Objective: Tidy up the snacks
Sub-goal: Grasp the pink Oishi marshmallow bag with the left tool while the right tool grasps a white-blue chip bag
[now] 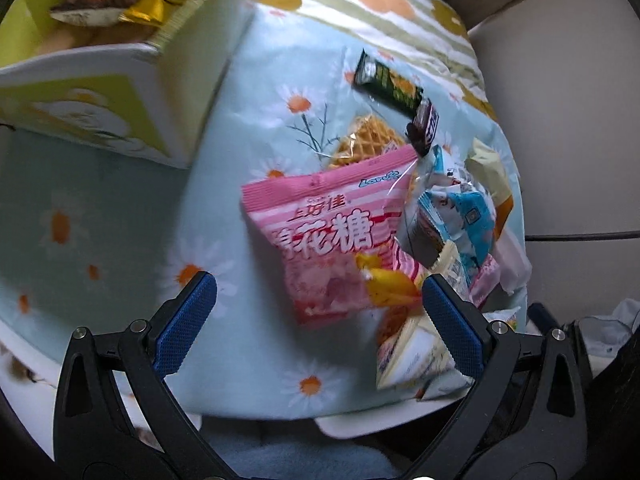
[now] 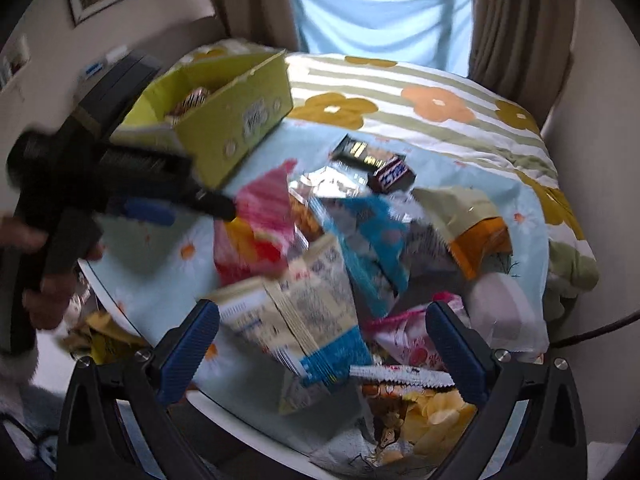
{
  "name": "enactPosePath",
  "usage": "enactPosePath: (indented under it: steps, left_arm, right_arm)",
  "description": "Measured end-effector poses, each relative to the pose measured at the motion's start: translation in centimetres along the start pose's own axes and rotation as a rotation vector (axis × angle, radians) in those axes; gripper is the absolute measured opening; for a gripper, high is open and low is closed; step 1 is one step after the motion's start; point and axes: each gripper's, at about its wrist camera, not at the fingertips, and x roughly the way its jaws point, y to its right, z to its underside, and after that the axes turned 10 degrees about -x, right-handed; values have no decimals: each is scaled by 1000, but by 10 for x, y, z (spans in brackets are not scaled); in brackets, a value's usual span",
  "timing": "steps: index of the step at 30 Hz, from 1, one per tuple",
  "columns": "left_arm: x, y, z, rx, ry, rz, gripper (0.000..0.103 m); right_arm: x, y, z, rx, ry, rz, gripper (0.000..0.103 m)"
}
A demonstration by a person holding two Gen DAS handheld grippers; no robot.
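Carefully now: both of your claws hang spread and empty over a crowded snack pile.
Biggest risk first: the pile (image 2: 360,248) sits on a daisy cloth (image 1: 100,208) that drapes off the worktop edge, so a claw catching the cloth could drag everything off. Next, the packets overlap, so closing on one may lift or flick its neighbour. The green box (image 2: 240,120), already holding a few snacks, stands at the pile's far left; it looks light, and a nudge from your left claw (image 1: 320,320) could shift it. The pink bag (image 1: 332,236) lies just ahead of that claw, puffy and slick, likely to squirt from a shallow pinch. Your right claw (image 2: 324,344) hovers over a pale packet (image 2: 304,312) with blue print. Smallest, the chocolate bar (image 2: 392,178) lies at the far side, beside a dark packet (image 2: 356,150).
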Motion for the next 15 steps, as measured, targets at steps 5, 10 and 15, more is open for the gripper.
enactPosePath:
  steps: [5,10,15]
  left_arm:
    - [29,5,-11,-8,-35,26,102]
    - [43,3,-16,-25,-60,31,98]
    - [52,-2,-17,-47,-88,79,77]
  right_arm:
    - [21,-7,11,-87,-42,1,103]
    - [35,-17,16,-181,-73,3,102]
    - [44,-26,16,-253,-99,7,98]
